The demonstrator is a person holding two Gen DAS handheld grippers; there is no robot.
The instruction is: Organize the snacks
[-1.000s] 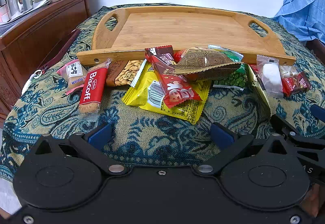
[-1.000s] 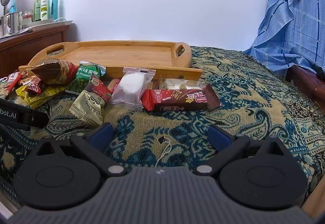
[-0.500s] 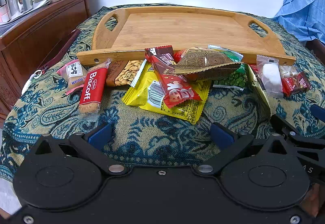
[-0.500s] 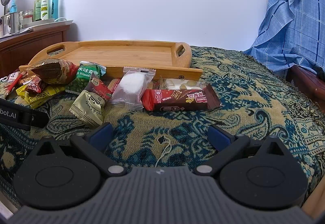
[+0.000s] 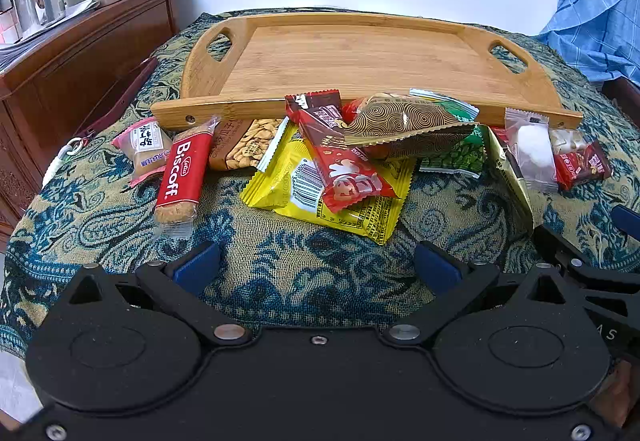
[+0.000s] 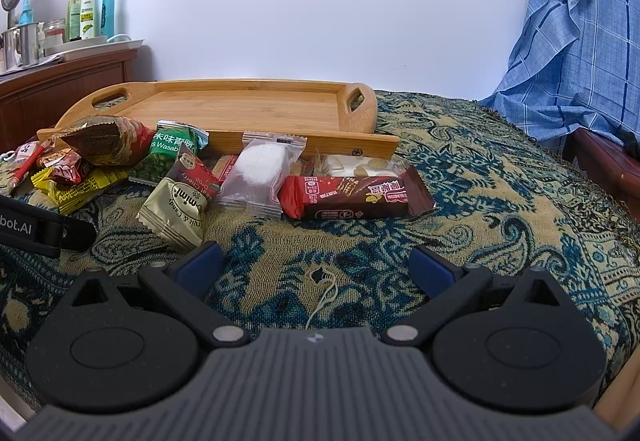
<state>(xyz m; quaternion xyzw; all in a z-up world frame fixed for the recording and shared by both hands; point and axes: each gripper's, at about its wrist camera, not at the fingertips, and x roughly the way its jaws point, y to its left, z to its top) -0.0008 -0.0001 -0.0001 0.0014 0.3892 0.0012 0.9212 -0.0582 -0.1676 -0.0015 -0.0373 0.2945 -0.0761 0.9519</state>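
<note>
Nearest to me, my left gripper (image 5: 316, 261) was spread wide with nothing between its blue pads, hanging low over the patterned cloth (image 5: 320, 261). My right gripper (image 6: 316, 261) was the same: released, empty, just short of the snacks.

Beyond the left gripper the snacks lay in a loose row on the cloth. The Biscoff biscuit (image 5: 180, 177) lay at the left end beside a small pink packet (image 5: 146, 147). In the middle, the yellow packet (image 5: 352, 197) lay under the red bar (image 5: 340, 161), with the gold swirl bag (image 5: 404, 125) leaning over both. From the right gripper's view, the olive candy sachet (image 6: 180, 201) and the long chocolate wafer bar (image 6: 356, 195) were closest, with the clear-wrapped white cake (image 6: 260, 169) between them and the green wasabi pea bag (image 6: 172, 153) behind.

Farther back, the wooden tray (image 5: 360, 53) held nothing, and several packets rested against its near rim. By my judgement the organizing had not begun: every snack was off the tray, and all of it remained to be moved.

Against the earlier frames I saw no change in either view: grippers and snacks were where they had been.
</note>
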